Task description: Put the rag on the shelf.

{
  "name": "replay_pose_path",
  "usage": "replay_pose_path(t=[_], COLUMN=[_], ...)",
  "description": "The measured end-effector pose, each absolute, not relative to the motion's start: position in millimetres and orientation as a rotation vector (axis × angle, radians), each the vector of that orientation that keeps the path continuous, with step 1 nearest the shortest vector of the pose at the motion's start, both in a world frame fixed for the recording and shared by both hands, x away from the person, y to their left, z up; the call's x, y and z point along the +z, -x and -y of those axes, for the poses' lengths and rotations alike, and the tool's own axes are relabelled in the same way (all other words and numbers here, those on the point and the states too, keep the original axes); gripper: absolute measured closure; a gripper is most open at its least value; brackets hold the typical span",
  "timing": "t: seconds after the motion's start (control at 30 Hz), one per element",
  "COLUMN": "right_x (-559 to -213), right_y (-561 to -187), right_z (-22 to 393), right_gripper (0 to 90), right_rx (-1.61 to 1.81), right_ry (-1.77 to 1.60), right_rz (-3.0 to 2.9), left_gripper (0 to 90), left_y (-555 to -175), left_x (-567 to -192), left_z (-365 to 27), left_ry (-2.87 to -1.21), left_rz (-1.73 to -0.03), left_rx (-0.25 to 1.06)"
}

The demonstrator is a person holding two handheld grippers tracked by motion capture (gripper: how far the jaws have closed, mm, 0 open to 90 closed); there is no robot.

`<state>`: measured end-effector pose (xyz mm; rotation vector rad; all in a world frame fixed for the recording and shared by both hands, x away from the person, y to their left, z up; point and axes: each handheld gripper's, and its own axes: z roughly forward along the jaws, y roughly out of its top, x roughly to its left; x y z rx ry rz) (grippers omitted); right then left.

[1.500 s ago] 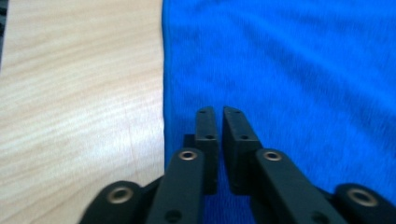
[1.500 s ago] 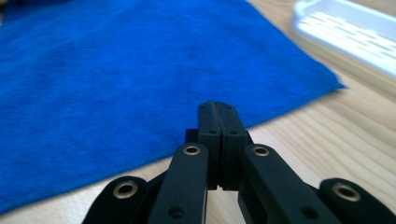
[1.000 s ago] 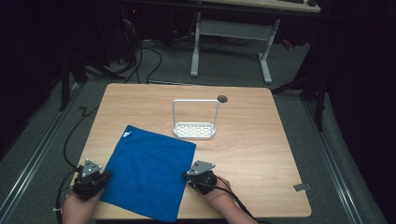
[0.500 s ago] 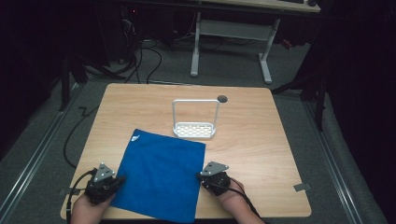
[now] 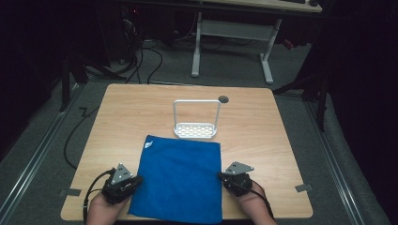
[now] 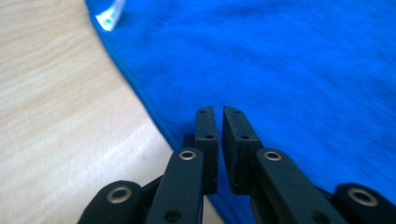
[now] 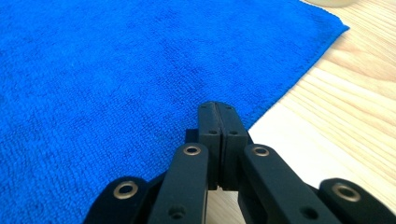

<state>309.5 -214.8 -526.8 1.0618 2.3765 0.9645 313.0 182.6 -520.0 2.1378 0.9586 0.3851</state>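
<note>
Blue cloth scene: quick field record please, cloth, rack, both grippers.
cloth: blue cloth spread flat on the table, white tag at far left corner
rack: white wire rack upright, just beyond the cloth's far edge
left gripper: at the cloth's left edge, jaws a slit apart
right gripper: at the cloth's right edge, jaws together

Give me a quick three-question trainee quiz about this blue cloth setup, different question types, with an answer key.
1. True or false: the blue cloth lies spread flat on the table.
2. Multiple choice: the white rack stands (A) on the cloth, (B) just beyond the cloth's far edge, (C) at the table's left edge.
3. Fill in: the white tag sits at the cloth's far ____ corner in the high view.

Key:
1. True.
2. B.
3. Left.

The left gripper and right gripper sit at the cloth's side edges.
</note>
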Motion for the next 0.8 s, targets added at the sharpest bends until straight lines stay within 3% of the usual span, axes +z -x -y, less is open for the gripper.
replay_pose_path(t=[0.37, 0.8], right_x=[-526.8, -527.2], right_y=[-301.8, -310.5], right_z=[240.0, 258.2], right_gripper=[90.0, 90.0], right_rx=[0.920, 0.916], right_ry=[-1.140, -1.212], right_rz=[-2.298, -2.246], left_gripper=[87.8, 87.7], left_y=[-320.9, -315.0], left_x=[-526.1, -525.7], left_z=[-159.1, -143.0], left_ry=[-2.212, -2.239], left_rz=[-0.852, -0.780], left_rx=[0.275, 0.264])
